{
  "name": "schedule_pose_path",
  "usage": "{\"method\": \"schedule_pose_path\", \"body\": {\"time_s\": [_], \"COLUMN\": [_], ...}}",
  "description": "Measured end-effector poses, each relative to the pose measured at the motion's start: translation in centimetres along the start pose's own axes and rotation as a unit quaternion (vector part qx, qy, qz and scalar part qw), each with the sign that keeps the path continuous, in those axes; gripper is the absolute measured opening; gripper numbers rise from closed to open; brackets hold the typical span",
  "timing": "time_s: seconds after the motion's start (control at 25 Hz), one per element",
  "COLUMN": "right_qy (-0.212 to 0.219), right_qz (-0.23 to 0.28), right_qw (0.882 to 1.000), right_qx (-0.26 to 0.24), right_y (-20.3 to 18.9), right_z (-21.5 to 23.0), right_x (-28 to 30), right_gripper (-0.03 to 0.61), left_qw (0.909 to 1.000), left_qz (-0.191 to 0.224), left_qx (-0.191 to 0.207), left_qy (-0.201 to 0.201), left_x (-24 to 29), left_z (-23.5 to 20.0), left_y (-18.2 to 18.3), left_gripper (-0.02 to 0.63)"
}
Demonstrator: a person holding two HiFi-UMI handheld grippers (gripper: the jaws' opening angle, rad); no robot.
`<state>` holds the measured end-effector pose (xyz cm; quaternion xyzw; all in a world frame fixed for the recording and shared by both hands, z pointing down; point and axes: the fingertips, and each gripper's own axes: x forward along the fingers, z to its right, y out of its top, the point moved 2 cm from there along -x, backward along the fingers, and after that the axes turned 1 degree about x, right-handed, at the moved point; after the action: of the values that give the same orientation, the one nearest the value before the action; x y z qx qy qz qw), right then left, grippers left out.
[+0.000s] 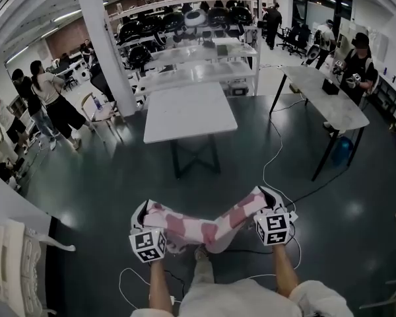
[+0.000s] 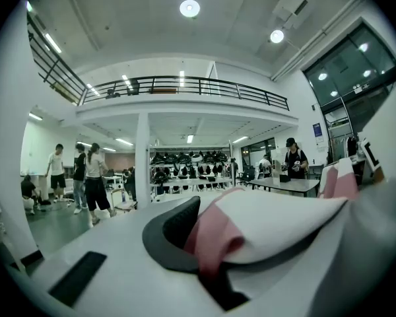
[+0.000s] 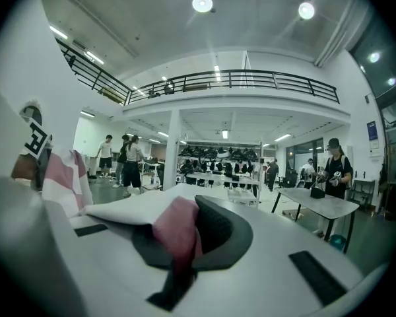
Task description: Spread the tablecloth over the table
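Observation:
A pink-and-white checked tablecloth [image 1: 199, 226] hangs bunched between my two grippers, low in the head view. My left gripper [image 1: 144, 211] is shut on its left end; the cloth [image 2: 251, 226] shows pinched between the dark pads in the left gripper view. The cloth's right end sits in my right gripper [image 1: 264, 193], which is shut on it, and the pinched cloth [image 3: 175, 230] fills the jaws in the right gripper view. The white table [image 1: 188, 111] stands bare a good way ahead of both grippers, across dark floor.
A long grey table [image 1: 323, 94] with a person [image 1: 358, 61] beside it stands at the right. White shelving [image 1: 198, 58] with dark gear is behind the white table. A white pillar [image 1: 109, 51] and several people [image 1: 49, 101] are at the left. Cables [image 1: 277, 170] lie on the floor.

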<state>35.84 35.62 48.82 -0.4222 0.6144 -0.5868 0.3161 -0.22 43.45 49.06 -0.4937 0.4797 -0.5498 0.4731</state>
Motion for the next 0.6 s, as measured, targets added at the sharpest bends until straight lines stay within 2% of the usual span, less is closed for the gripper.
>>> {"method": "schedule_pose_path", "body": {"time_s": [0.6], "right_qy": [-0.049], "right_qz": [-0.012], "right_qw": [0.999], "right_qx": [0.006], "right_y": [2.9], "right_z": [1.1], "right_x": [18.4], "right_gripper": [0.014], "left_qw": [0.9994], "left_qz": [0.004], "left_qx": [-0.010], "left_qy": [-0.034], "left_x": [19.4], "left_z": [-8.5], "left_y": [2.0], "left_gripper": [0.026]}}
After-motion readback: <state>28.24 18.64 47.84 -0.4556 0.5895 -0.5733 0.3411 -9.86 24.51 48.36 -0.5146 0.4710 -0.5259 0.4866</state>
